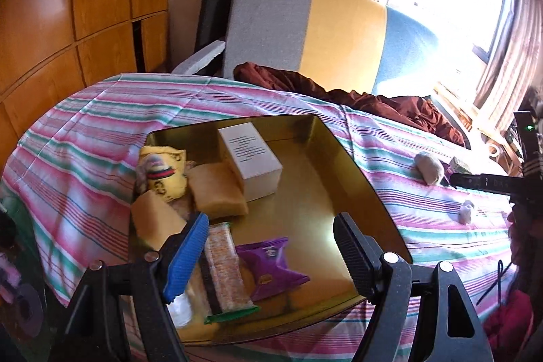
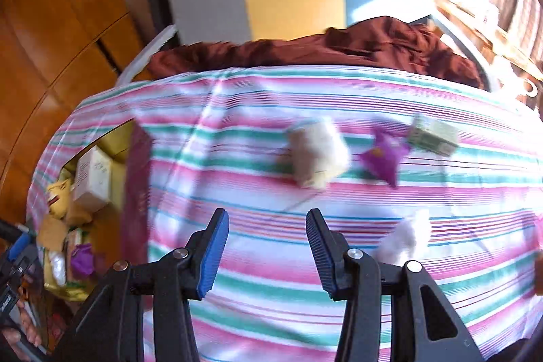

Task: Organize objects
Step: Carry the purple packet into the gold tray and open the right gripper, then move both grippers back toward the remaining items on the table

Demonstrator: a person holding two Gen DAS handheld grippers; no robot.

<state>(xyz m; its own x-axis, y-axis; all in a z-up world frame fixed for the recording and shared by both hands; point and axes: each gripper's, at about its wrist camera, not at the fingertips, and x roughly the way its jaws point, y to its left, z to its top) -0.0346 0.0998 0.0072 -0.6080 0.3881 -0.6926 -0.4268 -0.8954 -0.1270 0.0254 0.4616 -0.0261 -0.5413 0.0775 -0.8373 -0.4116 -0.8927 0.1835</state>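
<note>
Tray [image 1: 353, 158] of snacks beneath wide empty left tool [image 1: 271, 260], right tool [image 2: 266, 255] parted, empty over bedspread [image 2: 271, 311]

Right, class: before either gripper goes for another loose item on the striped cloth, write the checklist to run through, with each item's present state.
1. Right gripper empty, jaws apart: ok.
2. Left gripper empty, jaws apart over the gold tray: ok.
3. Free space in tray beside the white box: ok, bare floor on its right side.
4. Loose items remaining on the striped cloth: ok, beige packet, purple packet and green box visible.
5. Picture sharp enough to aim: not ok, right wrist view is blurred.
</note>
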